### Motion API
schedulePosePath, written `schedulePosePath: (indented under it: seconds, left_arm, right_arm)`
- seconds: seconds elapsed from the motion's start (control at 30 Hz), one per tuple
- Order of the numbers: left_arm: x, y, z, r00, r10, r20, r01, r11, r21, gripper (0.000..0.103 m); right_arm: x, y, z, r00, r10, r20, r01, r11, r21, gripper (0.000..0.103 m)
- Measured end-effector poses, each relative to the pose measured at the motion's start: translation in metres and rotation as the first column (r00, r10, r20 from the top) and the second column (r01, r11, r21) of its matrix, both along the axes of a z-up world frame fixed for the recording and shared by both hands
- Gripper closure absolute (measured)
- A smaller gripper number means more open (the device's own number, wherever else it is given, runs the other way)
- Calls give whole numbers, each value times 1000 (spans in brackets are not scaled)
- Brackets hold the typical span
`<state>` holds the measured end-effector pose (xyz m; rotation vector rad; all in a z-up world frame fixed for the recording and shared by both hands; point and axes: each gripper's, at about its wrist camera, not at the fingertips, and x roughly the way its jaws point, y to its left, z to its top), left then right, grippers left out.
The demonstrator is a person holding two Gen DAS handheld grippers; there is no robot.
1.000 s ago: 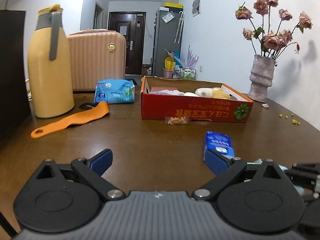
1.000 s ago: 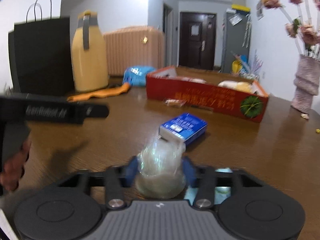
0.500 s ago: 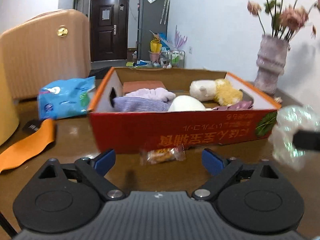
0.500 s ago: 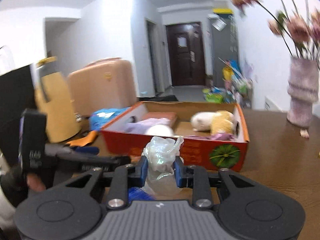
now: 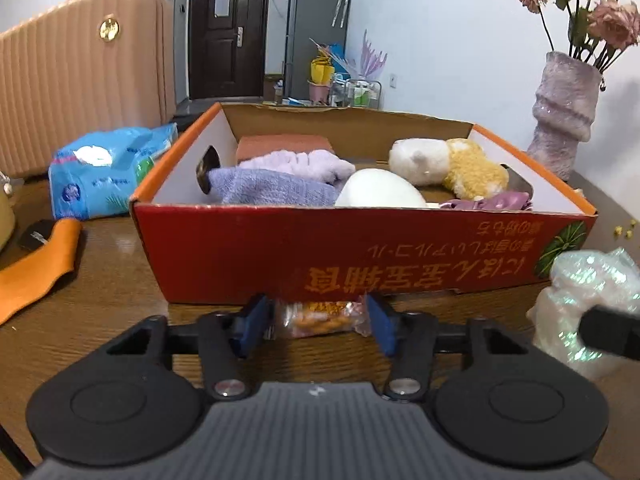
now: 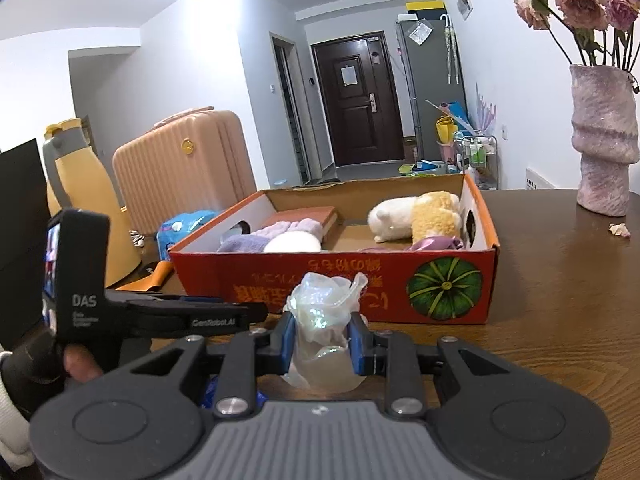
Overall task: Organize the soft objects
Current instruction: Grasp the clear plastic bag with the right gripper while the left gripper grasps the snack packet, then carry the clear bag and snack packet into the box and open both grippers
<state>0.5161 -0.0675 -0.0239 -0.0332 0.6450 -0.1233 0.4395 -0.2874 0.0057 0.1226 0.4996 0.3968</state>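
A red box [image 5: 360, 256] sits mid-table, already holding a plush toy [image 5: 448, 164], lilac cloths [image 5: 280, 184] and a white soft ball [image 5: 380, 194]. Just before its near wall lies a small snack packet [image 5: 320, 318]. The left claw [image 5: 318, 322] straddles it, and its jaws have just been closing; the pads flank the packet's crinkled ends, but whether they press cannot be told. The right claw [image 6: 322, 342] is clamped on a crumpled clear bag [image 6: 322, 320], held off the table in front of the box. The bag looks very light, limp and slippery, so a pinch across its bunched middle seems safest. The packet seems light and crushable; grip its body, not the thin sealed ends.
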Motion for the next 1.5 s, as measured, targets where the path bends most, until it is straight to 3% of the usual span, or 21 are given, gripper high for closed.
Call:
schedulePosePath:
  seconds: [0.17,0.3,0.53,0.67,0.93,1.1,1.3,1.4,1.5]
  left_arm:
    - [-14,1,0,1000,-10,6,10,1000,2,59]
    - [-47,4,8,999,-6,42,5,1000,16,60]
    - [-156,27,59,984,1,177,7,999,-44,59]
    - [-218,30,75,977,-3,215,22,996,-85,59]
    - [-276,23,90,964,-32,264,57,995,-86,59]
    - [-284,21,96,958,-38,285,67,993,-95,59]
    - [-267,20,99,955,-52,293,82,992,-92,59]
    - [-238,20,105,948,-83,309,117,988,-95,59]
    - [-190,22,115,940,-110,324,147,985,-93,59]
  right_arm:
    - [-2,3,-4,1000,-3,-4,3,1000,5,76]
    - [-14,4,4,999,-27,29,27,999,-20,76]
    - [-97,3,45,989,-37,141,41,999,-23,76]
    - [-146,4,56,989,-19,149,16,1000,23,76]
    - [-198,14,57,990,1,144,-2,1000,8,76]
    - [-205,13,61,989,-5,151,3,1000,11,76]
    - [-190,13,59,990,0,143,-1,1000,6,76]
    - [-166,13,64,988,17,157,-15,1000,-14,76]
    - [-123,5,76,986,59,155,-66,997,38,76]
